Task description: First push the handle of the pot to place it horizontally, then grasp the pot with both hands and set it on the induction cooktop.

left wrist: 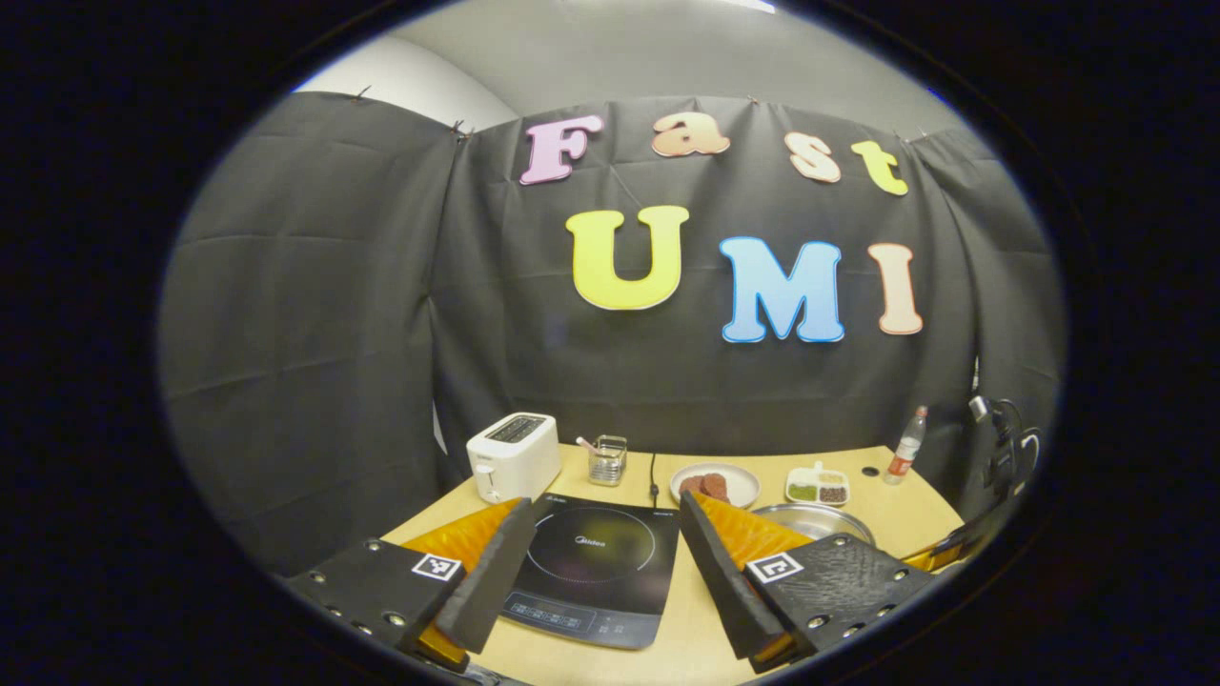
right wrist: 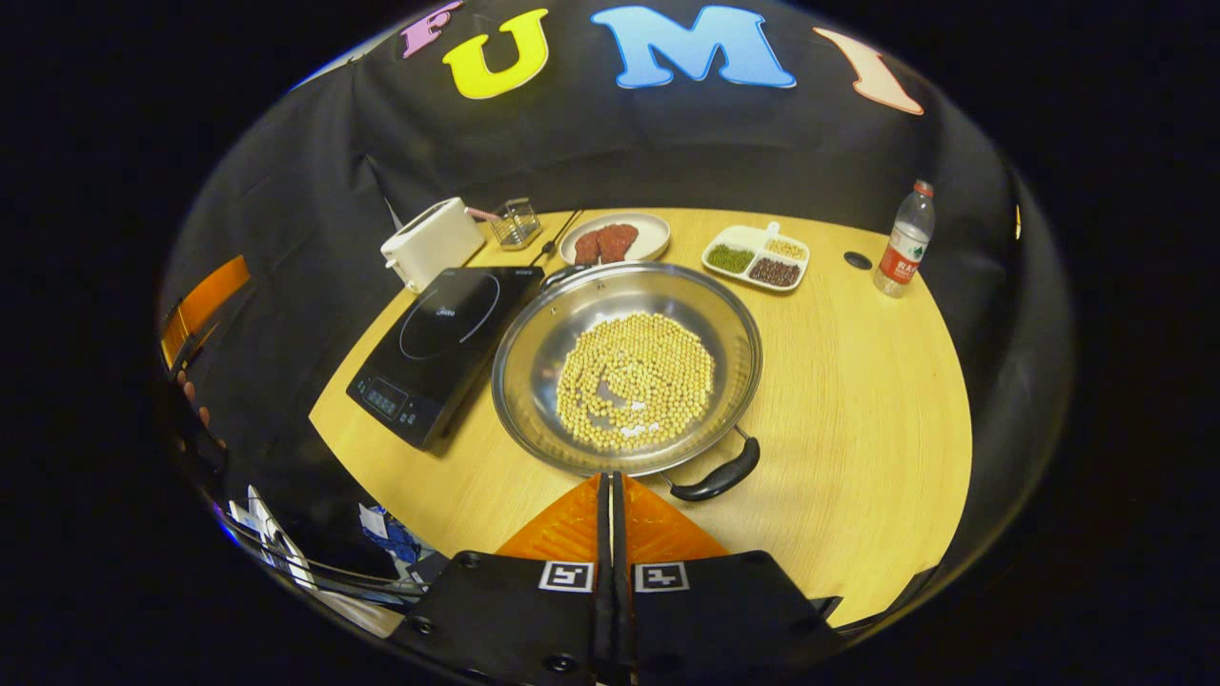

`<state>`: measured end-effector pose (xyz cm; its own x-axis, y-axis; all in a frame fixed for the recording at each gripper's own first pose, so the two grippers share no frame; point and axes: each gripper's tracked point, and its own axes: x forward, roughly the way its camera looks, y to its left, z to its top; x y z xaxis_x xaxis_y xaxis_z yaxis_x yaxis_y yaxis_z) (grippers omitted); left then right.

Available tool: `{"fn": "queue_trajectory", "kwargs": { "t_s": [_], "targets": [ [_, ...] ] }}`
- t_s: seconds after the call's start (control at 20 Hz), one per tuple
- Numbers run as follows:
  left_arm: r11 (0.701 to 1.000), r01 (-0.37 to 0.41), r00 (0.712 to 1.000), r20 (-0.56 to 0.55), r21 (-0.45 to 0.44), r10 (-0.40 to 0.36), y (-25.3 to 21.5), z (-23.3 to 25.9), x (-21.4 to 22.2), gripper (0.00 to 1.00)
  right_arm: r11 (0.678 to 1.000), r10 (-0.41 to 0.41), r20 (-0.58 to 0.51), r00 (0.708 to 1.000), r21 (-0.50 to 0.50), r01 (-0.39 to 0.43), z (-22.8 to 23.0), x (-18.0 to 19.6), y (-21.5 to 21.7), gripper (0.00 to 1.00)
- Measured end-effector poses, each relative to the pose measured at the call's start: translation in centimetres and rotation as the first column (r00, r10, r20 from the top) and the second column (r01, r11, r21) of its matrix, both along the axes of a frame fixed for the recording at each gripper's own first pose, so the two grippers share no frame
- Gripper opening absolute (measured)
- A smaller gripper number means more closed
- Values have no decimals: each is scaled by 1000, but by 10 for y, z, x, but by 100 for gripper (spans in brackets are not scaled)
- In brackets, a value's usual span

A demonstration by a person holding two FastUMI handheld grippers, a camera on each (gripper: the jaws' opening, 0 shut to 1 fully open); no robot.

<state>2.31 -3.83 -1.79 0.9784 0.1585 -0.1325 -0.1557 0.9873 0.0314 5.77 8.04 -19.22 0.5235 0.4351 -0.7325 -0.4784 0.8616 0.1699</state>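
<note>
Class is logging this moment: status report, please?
Left gripper open above cooktop. Right gripper shut, empty, near pot handle. Pot beside cooktop, path clear.

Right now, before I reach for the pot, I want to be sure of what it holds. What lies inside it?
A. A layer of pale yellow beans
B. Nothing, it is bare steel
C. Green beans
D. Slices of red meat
A: in the right gripper view the steel pot on the table holds a spread of pale yellow beans over its bottom; the red meat slices lie on a separate plate behind it.
</note>
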Motion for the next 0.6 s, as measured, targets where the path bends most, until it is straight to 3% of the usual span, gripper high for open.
{"fn": "queue_trajectory", "kwargs": {
  "t_s": [0.25,0.3,0.4,0.6],
  "targets": [
    [999,-32,999,-42,31,33,-7,-9,-1,89,999,17,-89,996,-27,-20,-32,4,-4,2],
    [999,-38,998,-49,38,40,-8,-11,-1,96,999,22,-104,994,-29,-25,-37,4,-4,2],
    [998,-44,997,-67,40,47,-14,-14,-1,89,998,34,-127,991,-40,-40,-47,7,-3,2],
    [998,-54,993,-103,42,58,-24,-23,-3,92,994,58,-166,984,-81,-72,-66,13,-1,2]
  ]
}}
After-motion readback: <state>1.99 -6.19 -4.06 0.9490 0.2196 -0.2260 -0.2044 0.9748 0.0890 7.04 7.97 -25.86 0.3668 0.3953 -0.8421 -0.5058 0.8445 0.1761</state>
